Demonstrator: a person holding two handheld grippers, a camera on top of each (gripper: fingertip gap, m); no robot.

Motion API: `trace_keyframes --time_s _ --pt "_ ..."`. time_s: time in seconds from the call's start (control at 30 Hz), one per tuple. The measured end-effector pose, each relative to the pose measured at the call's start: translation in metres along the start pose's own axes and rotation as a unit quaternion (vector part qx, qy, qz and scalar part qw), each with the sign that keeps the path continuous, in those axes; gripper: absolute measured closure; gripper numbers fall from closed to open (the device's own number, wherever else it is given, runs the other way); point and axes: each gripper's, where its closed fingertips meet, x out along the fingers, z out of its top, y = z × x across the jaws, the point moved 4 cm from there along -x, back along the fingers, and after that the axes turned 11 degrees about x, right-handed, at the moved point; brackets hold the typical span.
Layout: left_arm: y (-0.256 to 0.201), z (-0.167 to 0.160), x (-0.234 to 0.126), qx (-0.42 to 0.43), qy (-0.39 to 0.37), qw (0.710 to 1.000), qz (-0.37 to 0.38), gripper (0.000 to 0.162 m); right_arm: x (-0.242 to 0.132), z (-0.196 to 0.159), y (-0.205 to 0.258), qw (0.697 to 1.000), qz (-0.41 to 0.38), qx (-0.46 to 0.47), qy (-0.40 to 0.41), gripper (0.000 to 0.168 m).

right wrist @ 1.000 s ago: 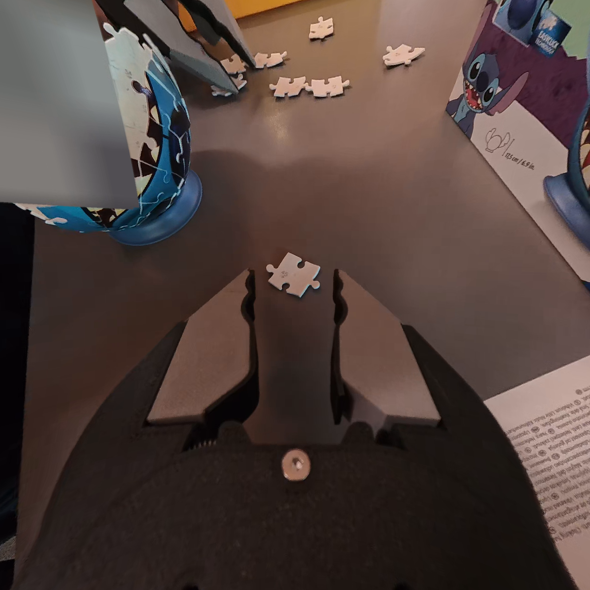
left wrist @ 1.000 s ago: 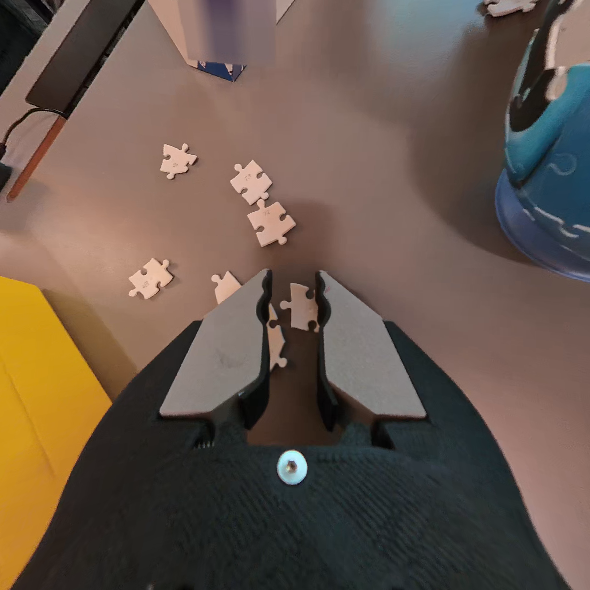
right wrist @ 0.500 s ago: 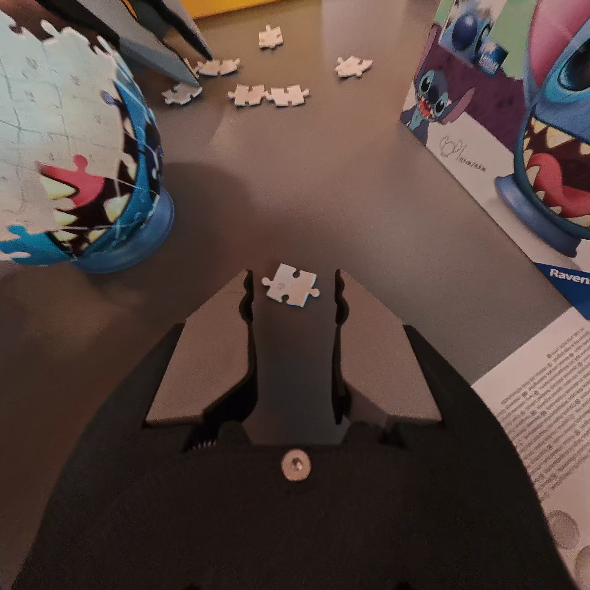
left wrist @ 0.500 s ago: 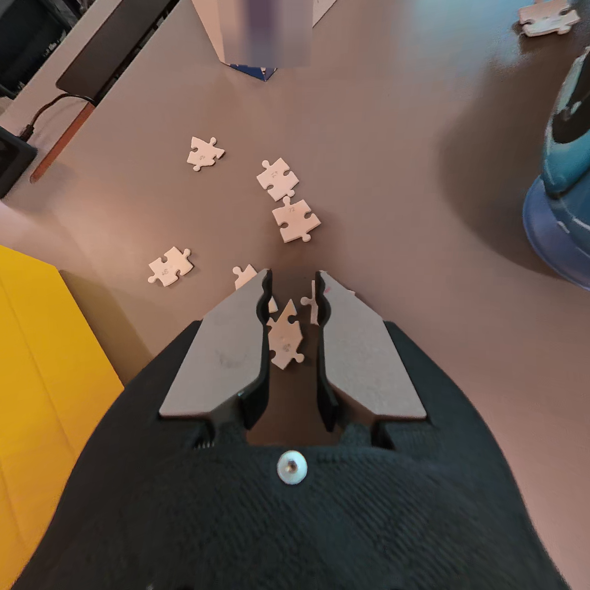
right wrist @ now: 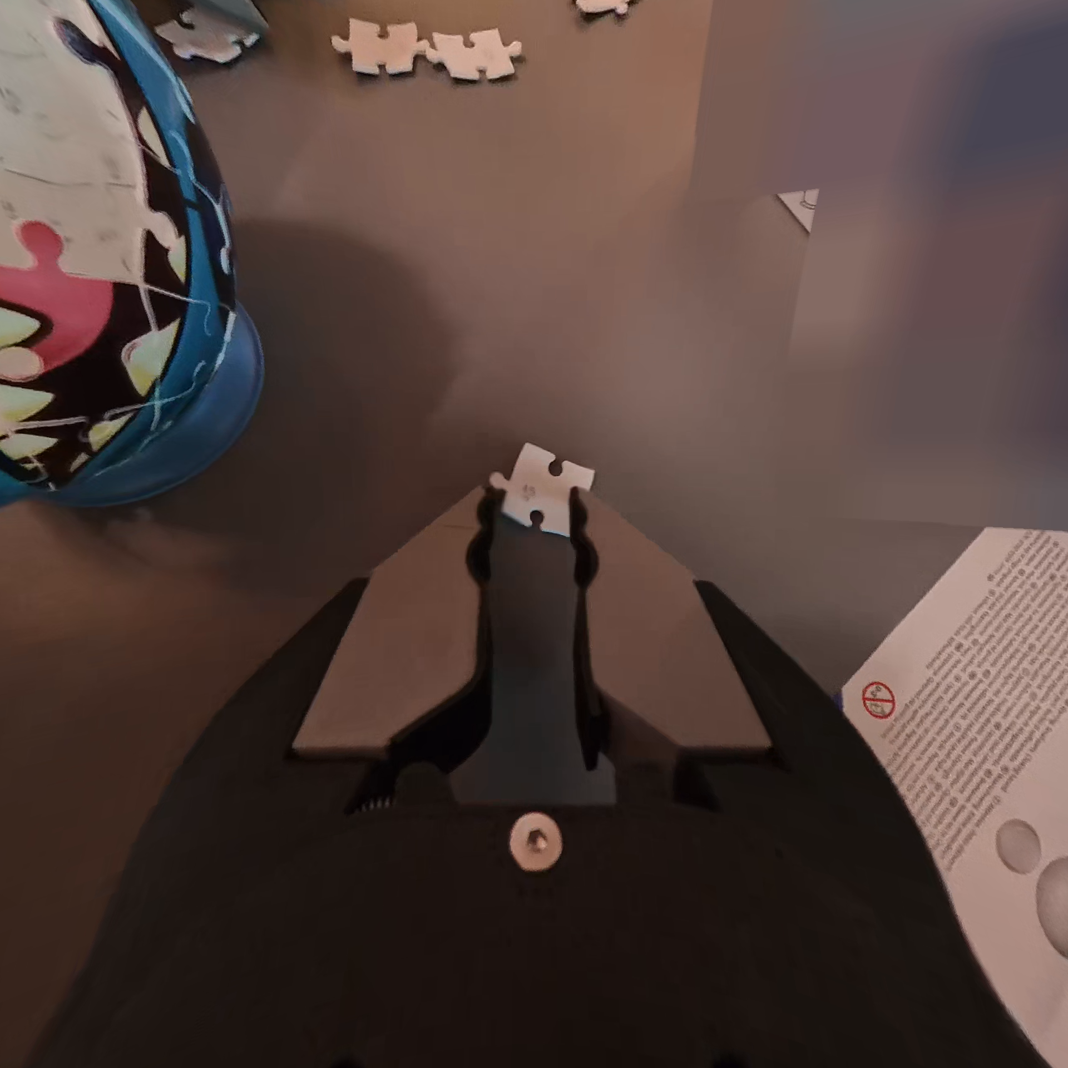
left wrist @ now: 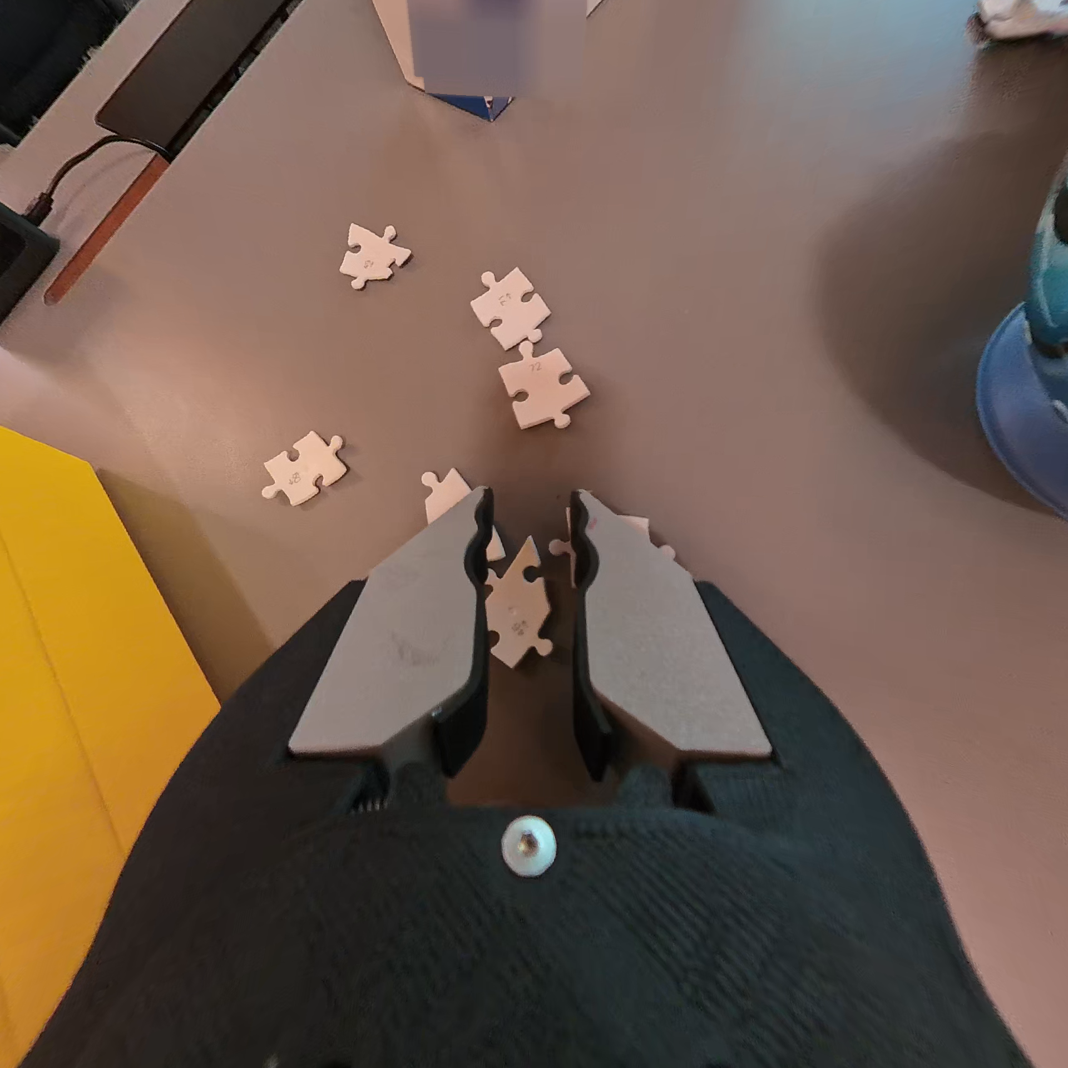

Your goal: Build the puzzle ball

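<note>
The partly built puzzle ball [right wrist: 115, 277] stands on its blue base [right wrist: 231, 404] at the left of the right wrist view; its base also shows at the right edge of the left wrist view [left wrist: 1023, 404]. My right gripper [right wrist: 529, 503] is shut on a white puzzle piece [right wrist: 546, 482] at its fingertips, tilted up off the table. My left gripper [left wrist: 529, 520] is open low over the table, with a loose white piece [left wrist: 517, 607] lying between its fingers. Another piece [left wrist: 636, 529] is partly hidden under its right finger. Several more pieces [left wrist: 531, 381] lie ahead.
A yellow box [left wrist: 58, 693] lies to the left. A puzzle box [left wrist: 462, 58] stands far ahead, with a black device and cable [left wrist: 162, 86] at the table edge. A printed instruction sheet [right wrist: 982, 722] lies at the right. Two joined pieces [right wrist: 427, 55] lie beyond the ball. Spacing between my two grippers at the tips: around 25 cm.
My right gripper moved forward and closed on the piece that lay in front of it, tipping it up. My left gripper crept forward over the loose pieces, its opening unchanged.
</note>
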Motion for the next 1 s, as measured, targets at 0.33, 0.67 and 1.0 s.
trace_keyframes --time_s 0.33,0.67,1.0 --pt "0.004 -0.002 0.0 -0.01 0.0 1.0 0.001 0.137 -0.009 0.013 -0.002 0.994 -0.053 -0.092 -0.038 0.168" --pt "0.002 0.076 -0.07 0.038 -0.141 0.989 0.014 0.136 -0.096 0.084 0.02 0.946 0.261 0.024 -0.193 0.168" --pt "-0.077 0.19 -0.111 0.011 -0.252 0.94 -0.232 0.13 -0.134 0.123 0.084 0.875 0.428 -0.028 -0.224 0.168"
